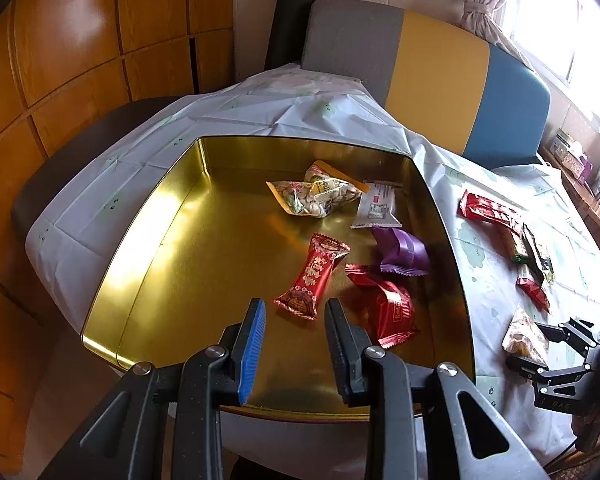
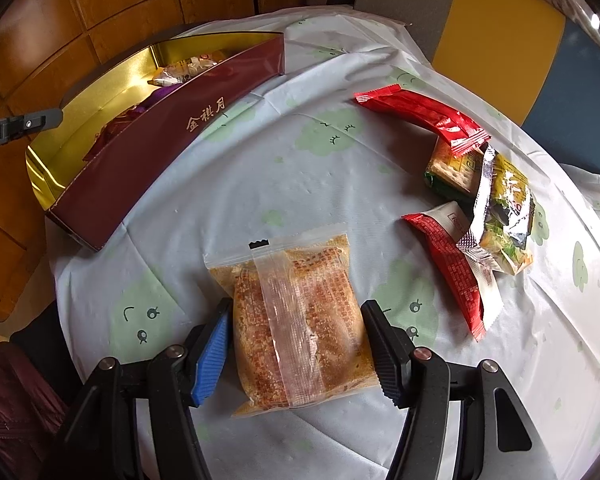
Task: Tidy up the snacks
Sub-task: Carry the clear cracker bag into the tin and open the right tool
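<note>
Now, clear snack pack (image 2: 300, 320) between right claw (image 2: 300, 344) fingers

Three gold Chinese characters, 金祺月, are printed on the dark red outer wall of the tin box (image 2: 172, 148), as seen from the right wrist view. Gold Chinese characters are also carried on the long red candy wrapper (image 1: 313, 276) inside the box, and fine print on the white packet (image 1: 377, 206), but neither can be read.
</note>
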The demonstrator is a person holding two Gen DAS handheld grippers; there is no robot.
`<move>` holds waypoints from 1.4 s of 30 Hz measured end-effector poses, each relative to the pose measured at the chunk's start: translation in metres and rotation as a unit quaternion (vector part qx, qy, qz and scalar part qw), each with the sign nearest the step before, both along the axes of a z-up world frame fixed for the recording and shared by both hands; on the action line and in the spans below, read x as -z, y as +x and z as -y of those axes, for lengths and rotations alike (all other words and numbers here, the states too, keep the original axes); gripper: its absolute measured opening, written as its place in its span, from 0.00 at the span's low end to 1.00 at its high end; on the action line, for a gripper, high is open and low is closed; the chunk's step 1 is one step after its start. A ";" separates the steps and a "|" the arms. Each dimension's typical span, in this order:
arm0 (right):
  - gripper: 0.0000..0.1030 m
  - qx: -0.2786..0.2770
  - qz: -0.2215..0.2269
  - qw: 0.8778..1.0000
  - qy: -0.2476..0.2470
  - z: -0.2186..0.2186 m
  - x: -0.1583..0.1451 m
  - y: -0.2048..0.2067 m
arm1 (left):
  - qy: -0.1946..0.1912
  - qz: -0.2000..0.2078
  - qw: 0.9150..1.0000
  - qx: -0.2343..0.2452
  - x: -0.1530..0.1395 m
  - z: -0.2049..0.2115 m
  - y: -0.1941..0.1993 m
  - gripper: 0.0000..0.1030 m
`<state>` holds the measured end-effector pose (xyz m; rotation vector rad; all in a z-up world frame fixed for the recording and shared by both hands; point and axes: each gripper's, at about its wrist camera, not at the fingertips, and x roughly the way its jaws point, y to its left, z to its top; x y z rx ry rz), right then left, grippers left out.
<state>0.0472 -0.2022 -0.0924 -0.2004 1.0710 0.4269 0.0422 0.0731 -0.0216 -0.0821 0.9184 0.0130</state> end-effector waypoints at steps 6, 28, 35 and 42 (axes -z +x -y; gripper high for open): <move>0.61 0.006 -0.002 1.000 0.000 0.001 -0.001 0.000 | -0.002 -0.004 1.000 -0.006 0.003 -0.004 -0.001 0.30; 0.59 -0.087 0.077 0.990 0.081 -0.128 -0.101 0.012 | -0.023 0.007 0.997 -0.071 0.002 -0.057 -0.005 0.30; 0.60 -0.131 0.032 0.989 0.055 -0.181 -0.067 0.020 | -0.029 0.004 0.997 -0.077 0.006 -0.066 -0.007 0.30; 0.60 -0.125 0.027 0.991 0.037 -0.171 -0.053 0.014 | -0.033 -0.001 0.996 -0.079 0.012 -0.066 -0.008 0.30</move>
